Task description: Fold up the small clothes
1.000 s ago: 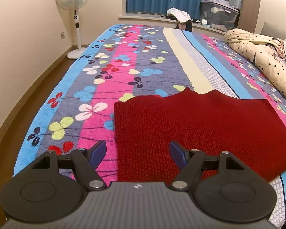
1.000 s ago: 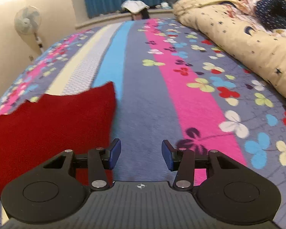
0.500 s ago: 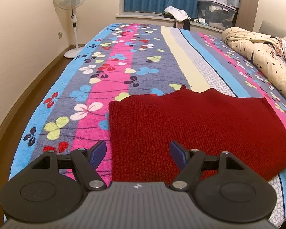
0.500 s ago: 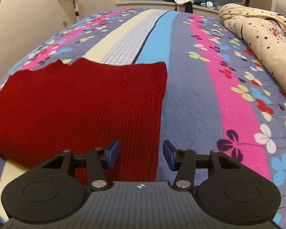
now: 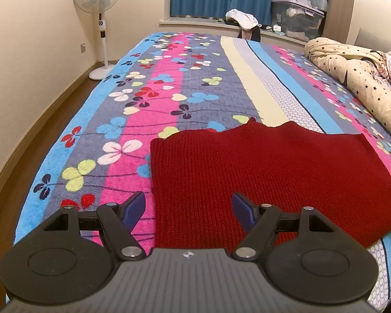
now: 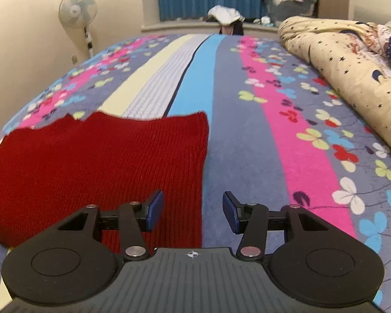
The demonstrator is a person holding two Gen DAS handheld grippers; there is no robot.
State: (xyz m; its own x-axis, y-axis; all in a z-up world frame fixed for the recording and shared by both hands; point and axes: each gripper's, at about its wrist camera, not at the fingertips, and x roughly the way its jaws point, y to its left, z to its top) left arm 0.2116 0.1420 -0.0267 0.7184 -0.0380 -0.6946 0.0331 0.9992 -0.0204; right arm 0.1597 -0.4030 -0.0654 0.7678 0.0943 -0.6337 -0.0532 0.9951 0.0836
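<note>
A dark red knitted garment [image 5: 260, 172] lies flat on the flowered, striped bedspread [image 5: 153, 96]; it also shows in the right wrist view [image 6: 96, 161]. My left gripper [image 5: 189, 210] is open and empty, hovering over the garment's near left edge. My right gripper [image 6: 193, 210] is open and empty, hovering over the garment's near right edge, with its left pad over the knit and its right pad over bare bedspread.
A cream star-print duvet [image 5: 357, 78] is bunched along the right side of the bed, also in the right wrist view [image 6: 346, 60]. A standing fan [image 5: 97, 2] stands by the left wall. Clothes [image 5: 242, 19] and a storage box [image 5: 297, 15] sit on the window ledge.
The right gripper has swung about: first left over the garment, then back right so its edge lies between the jaws. The left gripper has shifted only slightly. Both jaws stayed open.
</note>
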